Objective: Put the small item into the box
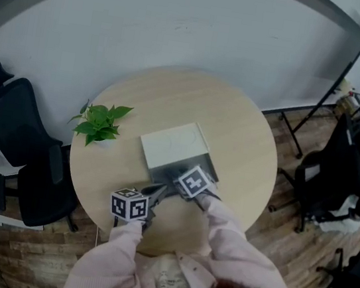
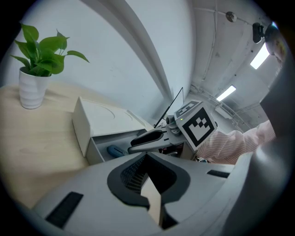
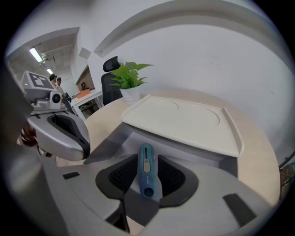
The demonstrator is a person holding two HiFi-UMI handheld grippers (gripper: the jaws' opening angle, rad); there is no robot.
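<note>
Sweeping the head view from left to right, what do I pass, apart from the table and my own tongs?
black office chair → potted plant → box → second black chair

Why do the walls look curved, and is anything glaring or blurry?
Head view: the wide lens bows the wall and the picture is dim. Left gripper view: dark corners, ceiling lights glare white. Right gripper view: the blue cutter is sharp, the edges dark.
</note>
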